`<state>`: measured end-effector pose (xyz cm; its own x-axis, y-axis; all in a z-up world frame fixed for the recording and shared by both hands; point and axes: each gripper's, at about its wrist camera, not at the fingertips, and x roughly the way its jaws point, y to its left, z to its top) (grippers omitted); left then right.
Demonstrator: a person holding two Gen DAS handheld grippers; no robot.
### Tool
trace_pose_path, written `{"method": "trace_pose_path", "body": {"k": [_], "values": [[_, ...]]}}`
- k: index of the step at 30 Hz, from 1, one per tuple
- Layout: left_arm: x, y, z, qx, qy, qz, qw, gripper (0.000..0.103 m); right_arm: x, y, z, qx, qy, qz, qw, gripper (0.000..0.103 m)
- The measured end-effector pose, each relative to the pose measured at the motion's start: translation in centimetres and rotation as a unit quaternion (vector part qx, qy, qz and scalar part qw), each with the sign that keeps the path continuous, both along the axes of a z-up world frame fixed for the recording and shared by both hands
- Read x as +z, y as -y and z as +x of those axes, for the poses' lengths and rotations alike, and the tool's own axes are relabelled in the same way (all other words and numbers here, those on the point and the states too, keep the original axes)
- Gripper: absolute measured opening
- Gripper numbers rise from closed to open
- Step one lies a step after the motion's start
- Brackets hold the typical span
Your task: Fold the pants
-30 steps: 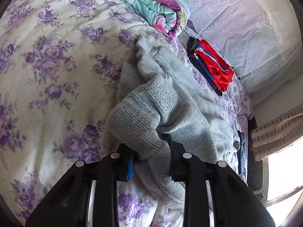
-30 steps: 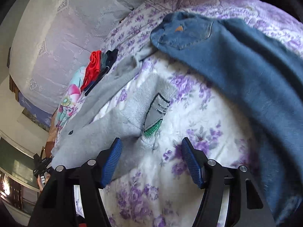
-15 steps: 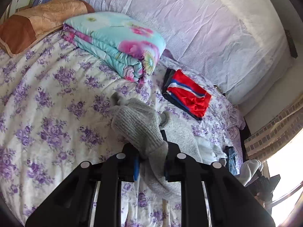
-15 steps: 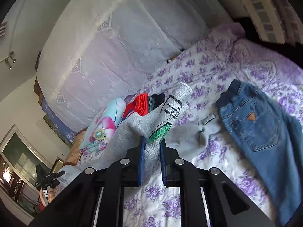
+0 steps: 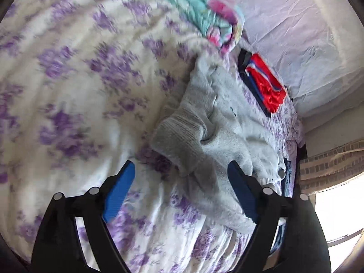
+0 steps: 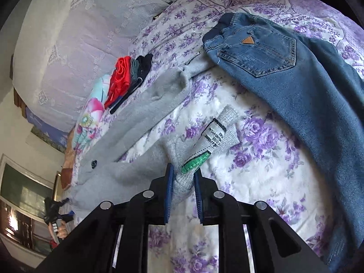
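Grey knit pants (image 5: 227,122) lie crumpled on the purple-flowered bed sheet (image 5: 68,91). Their ribbed cuff (image 5: 179,134) rests on the sheet just ahead of my left gripper (image 5: 180,166), and grey cloth trails back between its blue pads (image 5: 118,191), untouched. This gripper's jaws are opening wide. In the right wrist view the pants (image 6: 141,118) stretch away to the left. My right gripper (image 6: 183,170) pinches the other cuff (image 6: 218,134), which carries a black-printed label with a green end. Its jaws are starting to open, with the cloth still between the pads.
Blue jeans (image 6: 284,68) lie spread at the right of the bed. A folded red and dark clothes stack (image 5: 266,86) (image 6: 120,77) sits beside a folded floral quilt (image 5: 200,6) (image 6: 91,113). A white padded headboard (image 5: 295,22) backs the bed.
The right gripper closed on the labelled cuff. Both cuffs were lifted, then came back down to the bed. The left gripper let go of its ribbed cuff and opened wide.
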<state>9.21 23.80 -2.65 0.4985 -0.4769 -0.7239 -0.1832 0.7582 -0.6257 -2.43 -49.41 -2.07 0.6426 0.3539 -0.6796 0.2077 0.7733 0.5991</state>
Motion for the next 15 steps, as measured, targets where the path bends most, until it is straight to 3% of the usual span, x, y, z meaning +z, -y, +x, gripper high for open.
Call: {"method": "trace_pose_path", "body": {"k": [6, 8, 11, 12, 13, 14, 15], "values": [[-0.8, 1.5, -0.8, -0.017, -0.002, -0.01, 0.9998, 0.081, -2.2, -0.1, -0.9, -0.004, -0.015, 0.023, 1.0, 0.024], [-0.2, 2.7, -0.2, -0.031, 0.01, -0.009, 0.9994, 0.081, -3.1, -0.1, -1.3, -0.006, -0.03, 0.048, 0.998, 0.04], [-0.2, 5.1, 1.2, -0.062, 0.01, -0.007, 0.998, 0.08, -3.7, -0.3, -1.7, -0.007, -0.036, 0.062, 0.997, 0.043], [-0.7, 5.6, 1.6, -0.059, 0.0, 0.004, 0.9983, 0.073, -3.5, -0.4, -1.7, -0.008, -0.027, 0.058, 0.998, 0.042], [-1.4, 6.0, 2.3, -0.05, -0.021, 0.017, 0.9984, 0.048, -3.3, -0.5, -1.4, -0.009, -0.016, 0.056, 0.998, 0.029], [-1.6, 5.9, 2.6, -0.046, -0.031, 0.018, 0.9983, 0.032, -3.1, -0.7, -1.1, -0.007, -0.011, 0.056, 0.998, 0.014], [-1.7, 5.1, 3.0, -0.036, -0.033, -0.011, 0.9987, 0.025, -2.8, -0.8, -0.6, -0.007, -0.007, 0.053, 0.999, 0.014]]}}
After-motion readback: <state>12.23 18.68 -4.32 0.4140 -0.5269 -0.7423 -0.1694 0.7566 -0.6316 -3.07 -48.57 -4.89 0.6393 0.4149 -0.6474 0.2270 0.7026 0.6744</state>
